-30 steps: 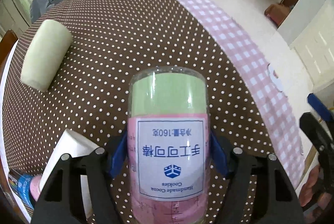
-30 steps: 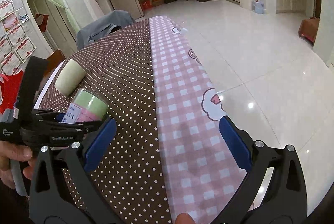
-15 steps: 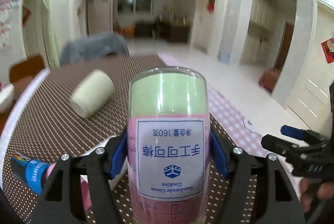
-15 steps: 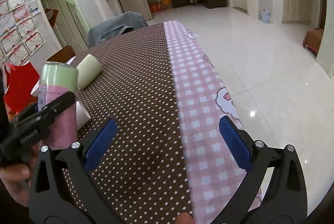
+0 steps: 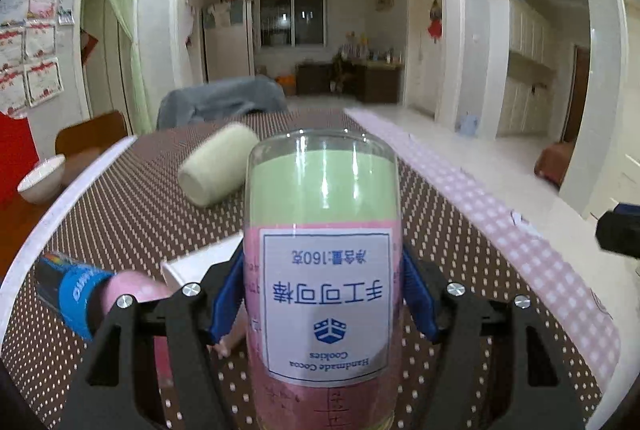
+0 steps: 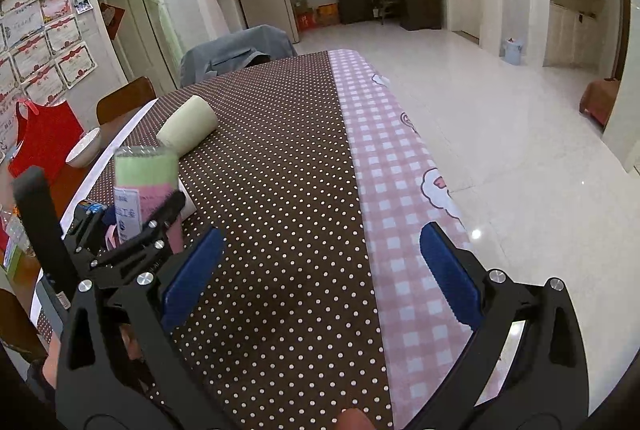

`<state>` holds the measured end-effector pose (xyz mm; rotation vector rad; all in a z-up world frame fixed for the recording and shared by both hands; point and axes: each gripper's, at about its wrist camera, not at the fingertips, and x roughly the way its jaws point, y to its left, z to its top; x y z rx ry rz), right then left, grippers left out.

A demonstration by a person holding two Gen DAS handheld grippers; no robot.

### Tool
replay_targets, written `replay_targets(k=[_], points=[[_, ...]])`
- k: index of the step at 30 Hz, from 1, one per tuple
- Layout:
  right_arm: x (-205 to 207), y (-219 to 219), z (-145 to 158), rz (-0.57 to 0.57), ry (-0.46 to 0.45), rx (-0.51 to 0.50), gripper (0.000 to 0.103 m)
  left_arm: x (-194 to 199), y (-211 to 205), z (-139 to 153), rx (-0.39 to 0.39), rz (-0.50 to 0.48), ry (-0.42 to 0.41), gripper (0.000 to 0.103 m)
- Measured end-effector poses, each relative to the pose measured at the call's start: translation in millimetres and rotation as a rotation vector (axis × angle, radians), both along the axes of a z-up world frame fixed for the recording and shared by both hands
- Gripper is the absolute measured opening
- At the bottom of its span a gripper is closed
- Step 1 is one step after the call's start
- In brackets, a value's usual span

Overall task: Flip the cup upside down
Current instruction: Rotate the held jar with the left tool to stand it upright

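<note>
My left gripper (image 5: 322, 294) is shut on a clear cup (image 5: 322, 270) with a green and pink lining and a white label that reads upside down. I hold it above the dotted brown tablecloth, its closed end pointing away from me. The cup also shows in the right wrist view (image 6: 142, 185), held nearly upright at the table's left side by the left gripper (image 6: 132, 230). My right gripper (image 6: 316, 266) is open and empty above the tablecloth's near part.
A pale green cup (image 5: 218, 165) lies on its side farther back on the table (image 6: 280, 149). A white box (image 5: 200, 264), a pink object and a blue-wrapped item (image 5: 76, 290) lie at the near left. A white bowl (image 5: 40, 177) sits off the left edge.
My left gripper has tilted up with the cup, so its view swung from the tabletop to the room. The cup stands more upright in the right wrist view. The right gripper stayed open.
</note>
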<state>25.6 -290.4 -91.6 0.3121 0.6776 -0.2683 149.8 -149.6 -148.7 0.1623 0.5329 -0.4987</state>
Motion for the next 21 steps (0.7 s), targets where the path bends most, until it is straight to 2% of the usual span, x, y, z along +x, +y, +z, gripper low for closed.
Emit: replay_targets(k=[3,5,10,11,14,16,21], points=[[-3,5,3,0.007,-0.005,-0.007,0.097,2,9,-11,0.009,0.021,0.053,0.068],[-4,8,5,0.015,-0.009,-0.014,0.097,4,17,-11,-0.021,0.038,0.066,0.068],[-9,14,10,0.023,-0.020,-0.025,0.097,5,24,0,-0.098,0.054,0.008,0.068],[-9,14,11,0.025,-0.022,-0.026,0.097,10,20,-1,-0.100,0.043,0.020,0.068],[-15,17,13,0.025,-0.030,-0.035,0.097,21,6,-14,-0.049,0.042,0.075,0.068],[-19,17,14,0.022,-0.034,-0.040,0.097,18,0,-18,-0.010,0.029,0.078,0.068],[-28,11,16,-0.004,-0.039,-0.031,0.097,-1,4,-19,0.024,-0.001,0.076,0.068]])
